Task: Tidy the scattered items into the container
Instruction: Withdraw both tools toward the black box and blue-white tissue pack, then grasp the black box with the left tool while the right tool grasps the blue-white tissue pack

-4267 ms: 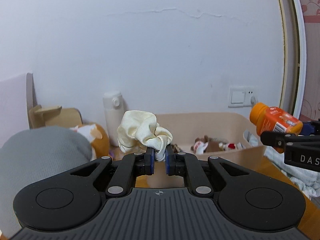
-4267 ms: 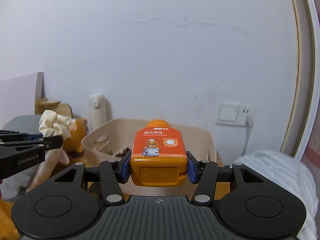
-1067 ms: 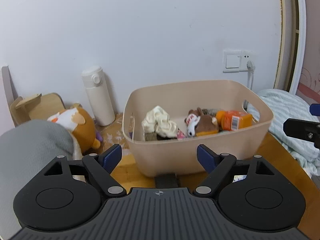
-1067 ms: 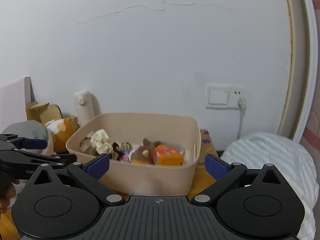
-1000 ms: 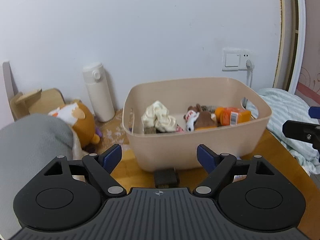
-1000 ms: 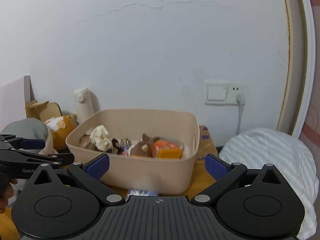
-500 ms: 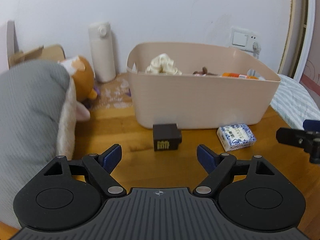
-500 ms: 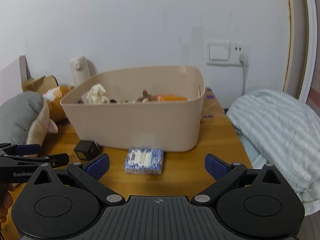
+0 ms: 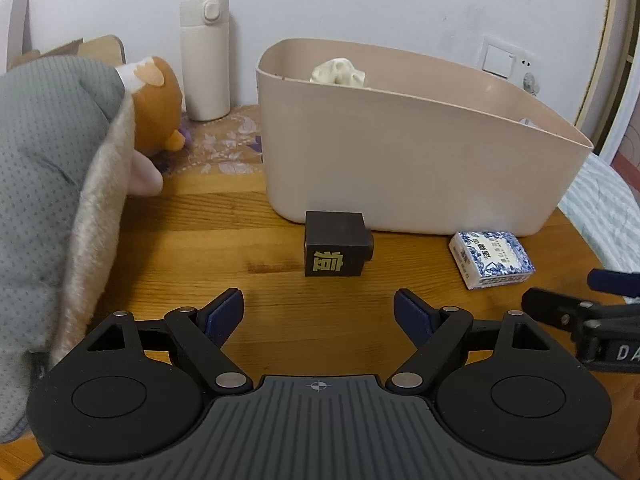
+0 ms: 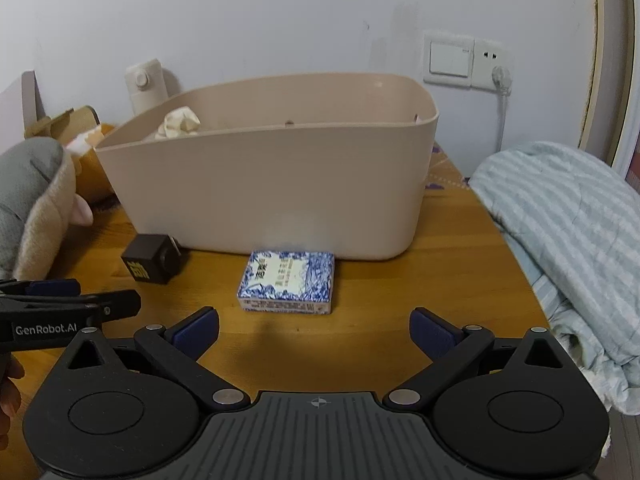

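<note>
A beige tub [image 9: 420, 152] [image 10: 272, 184] stands on the wooden table, with a cream scrunchie [image 9: 338, 72] [image 10: 180, 122] showing above its rim. In front of it lie a small black box with a gold character [image 9: 335, 249] [image 10: 150, 264] and a blue-and-white patterned box [image 9: 490, 253] [image 10: 288, 282]. My left gripper [image 9: 319, 314] is open and empty, low over the table just short of the black box. My right gripper [image 10: 315, 330] is open and empty too, just short of the patterned box.
A grey-and-tan plush cushion [image 9: 52, 184] fills the left side, with an orange plush toy [image 9: 154, 120] behind it. A white flask [image 9: 205, 56] stands by the wall. A striped blanket [image 10: 568, 232] covers the table's right edge. A wall socket [image 10: 466, 58] sits behind the tub.
Both grippers have come down from above the tub to just over the table. The scrunchie and orange bottle held earlier now lie in the tub. The two boxes came into view.
</note>
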Motion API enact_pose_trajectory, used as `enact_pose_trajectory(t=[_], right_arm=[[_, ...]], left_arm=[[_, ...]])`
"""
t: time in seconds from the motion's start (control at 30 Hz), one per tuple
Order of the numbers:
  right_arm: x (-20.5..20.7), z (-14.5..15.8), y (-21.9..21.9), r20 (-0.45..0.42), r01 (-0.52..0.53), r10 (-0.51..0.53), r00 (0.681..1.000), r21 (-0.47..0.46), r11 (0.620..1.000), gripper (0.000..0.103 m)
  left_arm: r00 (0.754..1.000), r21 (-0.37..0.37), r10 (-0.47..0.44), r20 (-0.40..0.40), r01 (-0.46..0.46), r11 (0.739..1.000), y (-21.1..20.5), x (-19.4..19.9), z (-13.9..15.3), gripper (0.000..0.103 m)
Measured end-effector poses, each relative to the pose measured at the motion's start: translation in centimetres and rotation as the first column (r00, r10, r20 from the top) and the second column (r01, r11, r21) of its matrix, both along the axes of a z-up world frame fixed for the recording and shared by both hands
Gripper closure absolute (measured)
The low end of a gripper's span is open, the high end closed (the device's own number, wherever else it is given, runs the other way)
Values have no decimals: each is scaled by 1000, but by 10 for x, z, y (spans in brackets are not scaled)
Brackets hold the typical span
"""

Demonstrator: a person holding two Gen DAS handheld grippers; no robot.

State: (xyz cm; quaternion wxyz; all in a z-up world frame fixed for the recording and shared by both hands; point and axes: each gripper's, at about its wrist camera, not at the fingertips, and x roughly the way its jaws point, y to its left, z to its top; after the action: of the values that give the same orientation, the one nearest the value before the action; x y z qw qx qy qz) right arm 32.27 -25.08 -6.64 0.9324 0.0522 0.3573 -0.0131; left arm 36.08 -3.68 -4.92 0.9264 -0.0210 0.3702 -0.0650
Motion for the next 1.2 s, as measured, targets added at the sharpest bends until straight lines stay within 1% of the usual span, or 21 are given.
enact_pose_trajectory(t=[0.2, 0.37, 0.53, 0.7, 0.87, 1.0, 1.1, 1.13, 1.17, 1.2], right_arm=[[13, -9, 2, -18, 2, -2, 1000, 0, 1000, 0], [24, -16, 11, -28, -3, 2, 1000, -38, 999, 0], [36, -22, 18, -39, -11, 8, 999, -53, 999, 0], [44, -25, 19, -33, -3, 1, 999, -63, 998, 0], [50, -29, 19, -36, 10, -12, 999, -64, 998, 0], [53, -31, 17, -30, 32, -33, 999, -56, 998, 4], [55, -31, 15, -24, 45, -46, 999, -44, 998, 6], [55, -30, 15, -22, 48, -49, 999, -43, 998, 8], [55, -30, 15, -19, 50, -51, 999, -45, 998, 11], [55, -29, 16, -17, 51, -52, 999, -49, 997, 15]], left_arm=[[1000, -44, 13, -5, -13, 999, 1, 14, -6, 19], [1000, -68, 18, -8, -18, 997, -1, 24, -10, 19], [1000, -78, 24, -4, -24, 997, -4, 34, -13, 19], [1000, -80, 24, 4, -23, 997, -8, 42, -14, 19], [999, -61, 28, 17, -26, 998, -15, 48, -16, 19], [998, -31, 47, 31, -46, 998, -18, 51, -18, 19], [998, -33, 62, 32, -61, 998, -19, 52, -18, 19], [997, -32, 64, 34, -63, 998, -19, 53, -18, 22], [997, -28, 64, 36, -63, 998, -19, 52, -18, 27], [997, -19, 62, 40, -62, 998, -20, 52, -18, 31]])
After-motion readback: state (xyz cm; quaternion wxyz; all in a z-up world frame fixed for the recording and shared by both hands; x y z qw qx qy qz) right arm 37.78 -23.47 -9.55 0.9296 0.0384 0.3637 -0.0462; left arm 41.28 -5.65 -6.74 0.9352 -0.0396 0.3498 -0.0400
